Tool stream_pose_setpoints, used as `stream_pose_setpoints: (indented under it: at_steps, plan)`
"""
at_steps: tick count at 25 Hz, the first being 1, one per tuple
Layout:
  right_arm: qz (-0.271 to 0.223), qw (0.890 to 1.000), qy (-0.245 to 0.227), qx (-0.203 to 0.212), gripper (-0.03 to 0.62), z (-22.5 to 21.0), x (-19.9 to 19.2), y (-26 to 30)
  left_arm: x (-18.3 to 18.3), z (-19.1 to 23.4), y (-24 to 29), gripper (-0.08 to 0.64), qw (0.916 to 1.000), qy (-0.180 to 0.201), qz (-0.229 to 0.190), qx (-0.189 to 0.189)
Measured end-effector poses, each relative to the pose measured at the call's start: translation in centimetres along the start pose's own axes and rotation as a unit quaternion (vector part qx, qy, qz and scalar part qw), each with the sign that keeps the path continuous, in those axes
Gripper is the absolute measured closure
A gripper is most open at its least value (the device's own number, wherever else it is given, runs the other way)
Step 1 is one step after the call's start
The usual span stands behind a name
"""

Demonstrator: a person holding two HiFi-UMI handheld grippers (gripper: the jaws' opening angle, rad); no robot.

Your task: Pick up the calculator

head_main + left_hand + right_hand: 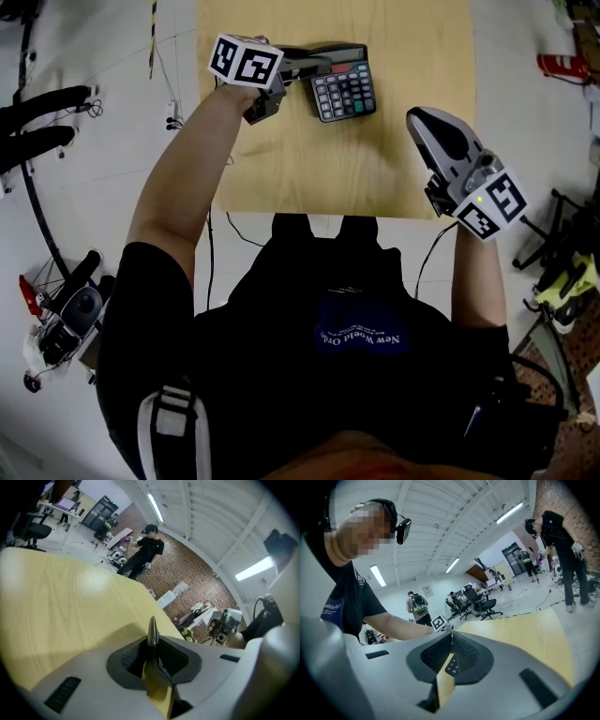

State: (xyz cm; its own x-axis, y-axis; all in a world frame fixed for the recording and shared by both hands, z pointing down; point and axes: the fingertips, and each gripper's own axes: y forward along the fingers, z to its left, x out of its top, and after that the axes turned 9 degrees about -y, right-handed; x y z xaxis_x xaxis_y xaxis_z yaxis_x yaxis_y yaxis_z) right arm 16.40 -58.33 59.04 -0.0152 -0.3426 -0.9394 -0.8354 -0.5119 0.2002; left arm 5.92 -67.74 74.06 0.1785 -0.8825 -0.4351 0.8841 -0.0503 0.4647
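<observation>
A dark grey calculator (pixel 343 82) with a red strip under its display lies at the far middle of the pale wooden table (pixel 375 169). My left gripper (pixel 317 64) reaches in from the left and its jaws are closed over the calculator's left end. In the left gripper view a thin dark edge of the calculator (pixel 152 631) stands pinched between the jaws. My right gripper (pixel 418 118) hovers over the table's right side, apart from the calculator, jaws together and empty. Through its narrow slit a few calculator keys (pixel 452 669) show.
The table's near edge runs just in front of my body. Cables (pixel 173 103) hang off its left side, with black padded arms (pixel 42 117) and gear on the floor. A red tool (pixel 562 66) and yellow-green equipment (pixel 565 281) lie to the right. A person (pixel 146 550) stands beyond the table.
</observation>
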Motion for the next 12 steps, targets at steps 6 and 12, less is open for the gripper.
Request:
stream_pose_setpoints:
  at_steps: [6, 12]
  plan:
    - [0.003, 1.000, -0.009, -0.006, 0.606, 0.6, 0.5, -1.0, 0.1, -1.9, -1.8, 0.485, 0.9926, -0.077, -0.080, -0.049]
    - [-0.008, 1.000, -0.019, -0.008, 0.606, 1.8, 2.8, -2.3, 1.7, -6.8, -7.6, 0.486, 0.9735, -0.109, -0.188, -0.072]
